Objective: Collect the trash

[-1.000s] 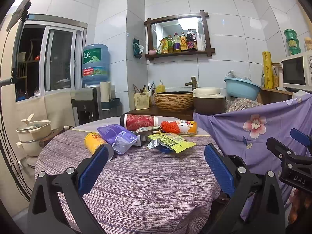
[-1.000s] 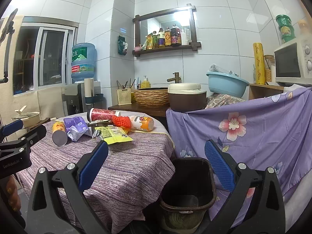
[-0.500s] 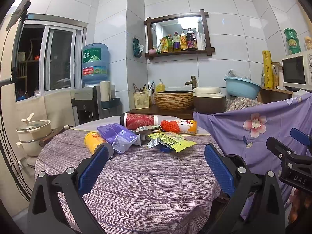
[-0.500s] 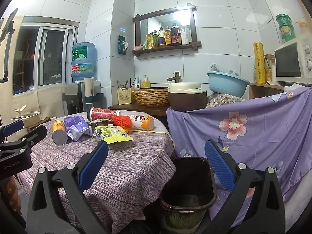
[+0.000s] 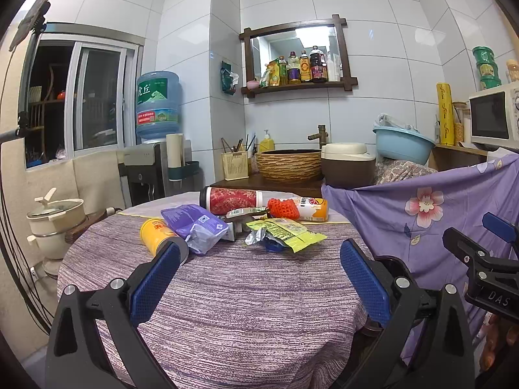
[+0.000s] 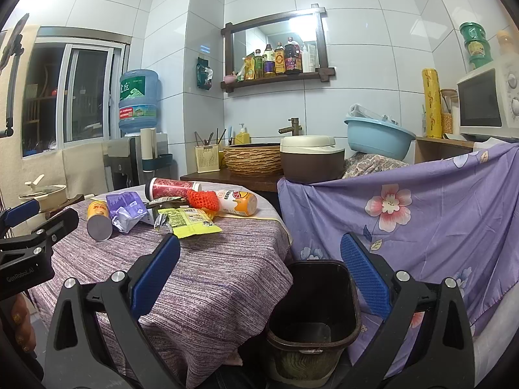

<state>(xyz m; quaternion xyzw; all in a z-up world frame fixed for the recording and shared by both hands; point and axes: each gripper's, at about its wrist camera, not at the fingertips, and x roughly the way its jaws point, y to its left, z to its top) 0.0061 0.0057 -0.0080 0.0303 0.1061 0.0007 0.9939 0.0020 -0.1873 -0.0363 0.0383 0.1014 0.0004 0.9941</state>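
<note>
Trash lies at the far side of the round table (image 5: pixel 246 308): a yellow can (image 5: pixel 159 236) on its side, a purple bag (image 5: pixel 194 227), a yellow-green wrapper (image 5: pixel 285 230), a red tube (image 5: pixel 233 199), an orange bottle (image 5: pixel 308 209) with a red knit sleeve. My left gripper (image 5: pixel 259 278) is open and empty above the near table. My right gripper (image 6: pixel 259 272) is open and empty, above a dark brown bin (image 6: pixel 314 304) beside the table (image 6: pixel 194 275). The trash also shows in the right wrist view: can (image 6: pixel 97 217), wrapper (image 6: pixel 188 222), bottle (image 6: pixel 236 202).
A purple floral cloth (image 6: pixel 421 220) hangs right of the bin. Behind the table are a counter with a woven basket (image 5: pixel 288 165), a rice cooker (image 5: pixel 348 168) and a water dispenser (image 5: pixel 155 149). A pot (image 5: pixel 55 220) stands at left.
</note>
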